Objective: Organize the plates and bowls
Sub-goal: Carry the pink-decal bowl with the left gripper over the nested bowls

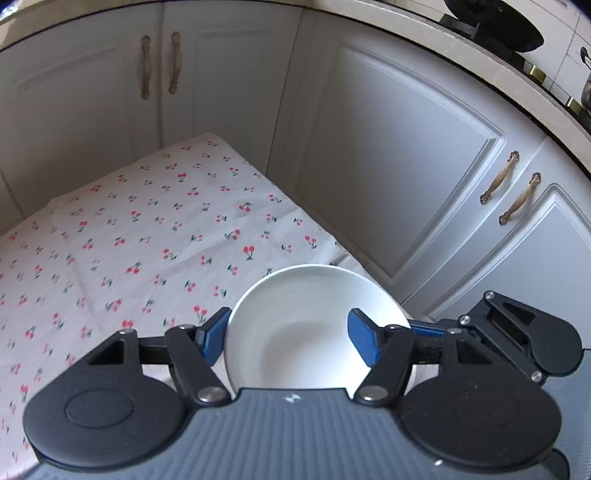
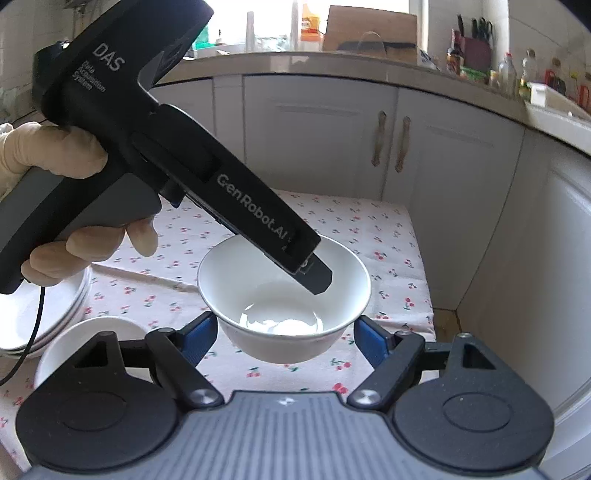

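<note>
A white bowl (image 1: 314, 325) (image 2: 284, 291) hangs above the cherry-print tablecloth (image 1: 129, 240) (image 2: 369, 236). My left gripper (image 1: 291, 338) grips the bowl's rim: one blue finger is outside the wall, the other inside. In the right wrist view the left gripper's black body (image 2: 177, 155) reaches down into the bowl. My right gripper (image 2: 286, 338) is open, its blue fingers (image 2: 197, 336) on either side of the bowl's base without touching it. A second white bowl (image 2: 85, 339) and a stack of white plates (image 2: 40, 314) sit at the lower left.
White cabinet doors (image 1: 388, 166) (image 2: 314, 136) stand close behind and to the right of the table. The table's right edge (image 2: 424, 273) drops to the floor. A dark wok (image 1: 495, 26) sits on the counter. Bottles and a knife block (image 2: 476, 51) line the counter.
</note>
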### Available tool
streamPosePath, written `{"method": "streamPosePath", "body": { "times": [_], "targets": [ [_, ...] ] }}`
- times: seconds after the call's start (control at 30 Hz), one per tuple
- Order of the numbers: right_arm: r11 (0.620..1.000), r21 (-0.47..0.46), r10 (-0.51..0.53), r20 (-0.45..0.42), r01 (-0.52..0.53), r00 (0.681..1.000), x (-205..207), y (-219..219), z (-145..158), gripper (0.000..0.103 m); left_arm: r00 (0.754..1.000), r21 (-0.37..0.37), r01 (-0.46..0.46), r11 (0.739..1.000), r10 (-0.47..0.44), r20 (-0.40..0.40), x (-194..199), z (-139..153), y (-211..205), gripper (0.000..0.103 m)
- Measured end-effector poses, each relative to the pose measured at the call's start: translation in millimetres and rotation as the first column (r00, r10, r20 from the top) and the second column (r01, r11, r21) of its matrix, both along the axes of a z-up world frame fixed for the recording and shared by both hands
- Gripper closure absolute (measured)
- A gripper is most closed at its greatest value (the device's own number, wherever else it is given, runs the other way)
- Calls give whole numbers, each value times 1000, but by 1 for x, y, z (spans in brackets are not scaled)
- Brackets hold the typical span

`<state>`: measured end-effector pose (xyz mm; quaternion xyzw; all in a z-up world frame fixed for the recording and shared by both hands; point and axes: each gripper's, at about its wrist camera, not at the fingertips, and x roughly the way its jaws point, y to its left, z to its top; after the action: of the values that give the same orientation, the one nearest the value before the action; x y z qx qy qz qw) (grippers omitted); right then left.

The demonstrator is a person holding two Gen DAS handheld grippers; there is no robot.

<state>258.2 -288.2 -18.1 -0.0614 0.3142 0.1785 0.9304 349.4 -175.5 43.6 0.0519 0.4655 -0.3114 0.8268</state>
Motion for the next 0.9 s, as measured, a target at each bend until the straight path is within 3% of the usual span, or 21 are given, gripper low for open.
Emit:
{"method": "streamPosePath", "body": {
  "times": [0.5,0.9],
  "targets": [
    [998,26,58,33,-59,998,-50,29,30,18,997,1,-44,999,44,67,-58,29,41,36],
    [994,35,100,16,-100,995,-76,54,29,18,993,3,-89,996,88,84,-96,27,72,36]
  ]
}}
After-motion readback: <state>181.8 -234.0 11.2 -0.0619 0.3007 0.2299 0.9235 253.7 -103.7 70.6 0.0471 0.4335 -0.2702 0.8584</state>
